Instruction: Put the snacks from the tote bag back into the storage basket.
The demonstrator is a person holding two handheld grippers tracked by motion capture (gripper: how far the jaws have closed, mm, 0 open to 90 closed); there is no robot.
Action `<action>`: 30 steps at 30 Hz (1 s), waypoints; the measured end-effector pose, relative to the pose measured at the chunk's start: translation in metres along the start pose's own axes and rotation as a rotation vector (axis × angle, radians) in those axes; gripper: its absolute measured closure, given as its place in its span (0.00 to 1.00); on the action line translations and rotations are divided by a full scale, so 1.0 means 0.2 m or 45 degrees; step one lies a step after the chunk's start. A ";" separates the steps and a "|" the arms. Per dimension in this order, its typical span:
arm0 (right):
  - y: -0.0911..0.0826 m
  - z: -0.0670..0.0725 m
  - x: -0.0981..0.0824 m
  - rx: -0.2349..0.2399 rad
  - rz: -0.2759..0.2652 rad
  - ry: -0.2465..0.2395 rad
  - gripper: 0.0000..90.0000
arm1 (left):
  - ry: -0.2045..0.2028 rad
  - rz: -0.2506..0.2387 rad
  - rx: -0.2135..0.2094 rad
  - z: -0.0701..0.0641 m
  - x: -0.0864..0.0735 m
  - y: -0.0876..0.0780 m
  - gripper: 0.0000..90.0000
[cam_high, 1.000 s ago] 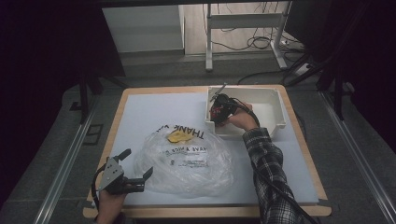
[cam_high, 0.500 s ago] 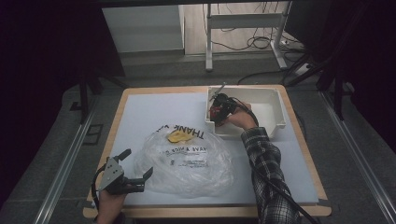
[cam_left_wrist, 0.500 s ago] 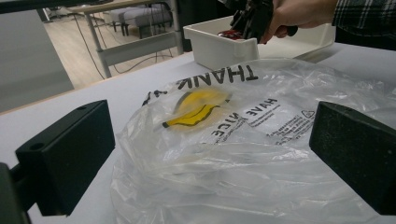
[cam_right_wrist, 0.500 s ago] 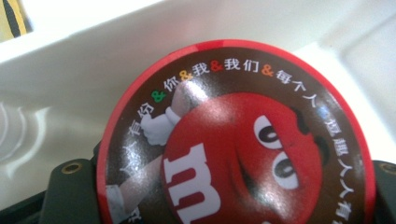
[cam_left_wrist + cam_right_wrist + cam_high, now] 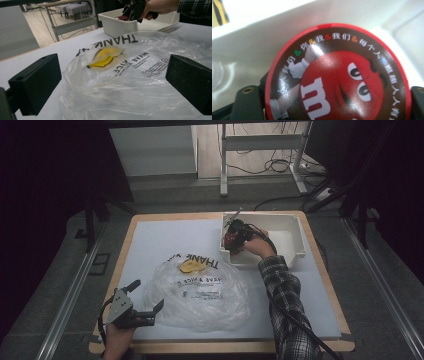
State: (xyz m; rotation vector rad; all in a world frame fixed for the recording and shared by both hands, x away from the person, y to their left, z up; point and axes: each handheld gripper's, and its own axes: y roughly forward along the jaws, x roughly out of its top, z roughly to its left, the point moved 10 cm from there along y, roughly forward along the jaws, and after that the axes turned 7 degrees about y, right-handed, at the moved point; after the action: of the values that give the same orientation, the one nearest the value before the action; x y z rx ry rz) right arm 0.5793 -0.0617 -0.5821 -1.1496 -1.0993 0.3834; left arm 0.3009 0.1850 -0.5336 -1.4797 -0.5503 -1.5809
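Observation:
A clear plastic bag (image 5: 200, 290) printed with "THANK YOU" and a yellow smile (image 5: 106, 56) lies crumpled on the white mat. My left gripper (image 5: 148, 294) rests at the bag's near-left edge. It is open, and in the left gripper view (image 5: 112, 85) the bag (image 5: 140, 82) bulges between its jaws without being pinched. My right gripper (image 5: 232, 237) reaches down into the left end of a white bin (image 5: 295, 251). It is shut on a round red-and-brown M&M's tub (image 5: 342, 75), whose lid sits between the two jaws.
The white bin (image 5: 117, 25) stands at the far right of the mat (image 5: 160, 240), just behind the bag. A wooden table edge (image 5: 330, 285) frames the mat. Beyond the table are a metal desk frame (image 5: 260, 142) and floor cables.

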 end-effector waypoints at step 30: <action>-0.11 0.00 0.01 -0.037 -0.075 -0.044 0.11 | -0.026 -0.020 0.005 0.01 0.01 -0.01 0.00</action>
State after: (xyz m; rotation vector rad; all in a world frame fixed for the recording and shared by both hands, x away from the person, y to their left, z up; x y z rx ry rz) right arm 0.5745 -0.0688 -0.5621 -1.1370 -1.1699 0.3435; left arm 0.3014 0.1870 -0.5317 -1.4935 -0.5771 -1.5775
